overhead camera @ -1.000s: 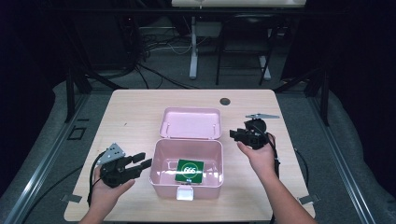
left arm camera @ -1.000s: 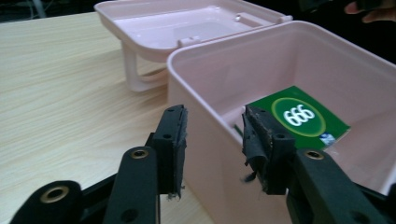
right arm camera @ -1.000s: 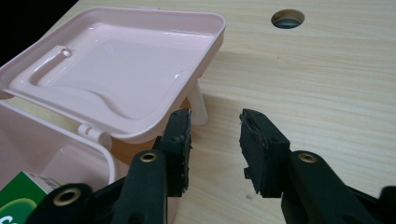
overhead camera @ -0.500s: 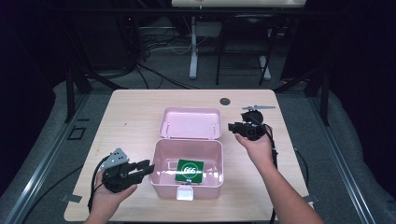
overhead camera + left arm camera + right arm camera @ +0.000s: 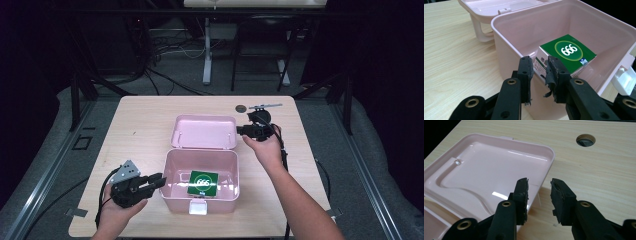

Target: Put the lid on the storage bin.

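Note:
An open pink box [image 5: 220, 204] stands at the table's near middle, with a green carton [image 5: 203, 183] marked 666 lying flat inside. Its lid [image 5: 204, 132] lies flung back behind it. My left gripper [image 5: 159, 181] is at the box's left wall [image 5: 506, 47]. Its jaws have just been closing and stand narrow at the rim, open, with a gap through which the carton [image 5: 570, 53] shows. My right gripper [image 5: 240, 130] is open at the lid's right edge. Its jaws have just eased wider and straddle the lid [image 5: 489, 172] edge without touching it.
The box's white latch [image 5: 198, 206] faces the near table edge. A round cable hole [image 5: 241, 107] lies in the wooden tabletop [image 5: 140, 130] behind the right gripper. Dark floor, cables and stands surround the table.
The left jaws have narrowed from wide open while that hand stayed beside the box. The right hand has moved away from me and slightly left, up to the lid's right edge.

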Tool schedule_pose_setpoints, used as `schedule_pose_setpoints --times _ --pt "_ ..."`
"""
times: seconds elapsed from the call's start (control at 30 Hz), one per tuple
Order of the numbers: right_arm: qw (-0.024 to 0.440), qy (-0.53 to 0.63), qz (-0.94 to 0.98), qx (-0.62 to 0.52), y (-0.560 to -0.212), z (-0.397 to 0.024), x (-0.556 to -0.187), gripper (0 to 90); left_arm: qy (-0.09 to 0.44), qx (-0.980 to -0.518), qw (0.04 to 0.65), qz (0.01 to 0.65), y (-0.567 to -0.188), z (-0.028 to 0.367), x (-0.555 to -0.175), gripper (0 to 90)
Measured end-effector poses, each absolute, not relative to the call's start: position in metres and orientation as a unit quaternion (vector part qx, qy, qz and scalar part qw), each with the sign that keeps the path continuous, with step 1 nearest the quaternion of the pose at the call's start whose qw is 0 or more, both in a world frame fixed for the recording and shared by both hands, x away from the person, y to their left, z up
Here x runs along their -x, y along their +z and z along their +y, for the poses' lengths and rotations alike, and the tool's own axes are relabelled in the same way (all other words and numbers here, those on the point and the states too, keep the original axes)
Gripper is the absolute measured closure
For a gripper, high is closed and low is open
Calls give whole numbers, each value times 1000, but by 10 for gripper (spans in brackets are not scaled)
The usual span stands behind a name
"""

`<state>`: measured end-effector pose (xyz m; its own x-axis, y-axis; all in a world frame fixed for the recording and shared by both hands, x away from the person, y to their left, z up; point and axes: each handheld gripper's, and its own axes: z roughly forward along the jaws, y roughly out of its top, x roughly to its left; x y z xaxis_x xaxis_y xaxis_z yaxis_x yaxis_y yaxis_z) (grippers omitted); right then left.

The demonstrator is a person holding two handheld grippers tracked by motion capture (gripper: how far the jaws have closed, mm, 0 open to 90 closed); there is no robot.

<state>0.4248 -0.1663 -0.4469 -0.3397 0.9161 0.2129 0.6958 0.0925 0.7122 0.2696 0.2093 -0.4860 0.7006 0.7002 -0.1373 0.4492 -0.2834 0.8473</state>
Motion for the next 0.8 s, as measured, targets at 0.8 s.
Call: schedule_pose_setpoints --times 0.8 --pt "128 339 718 -594 -455 -150 -470 651 130 -786 480 366 -487 210 -268 733"
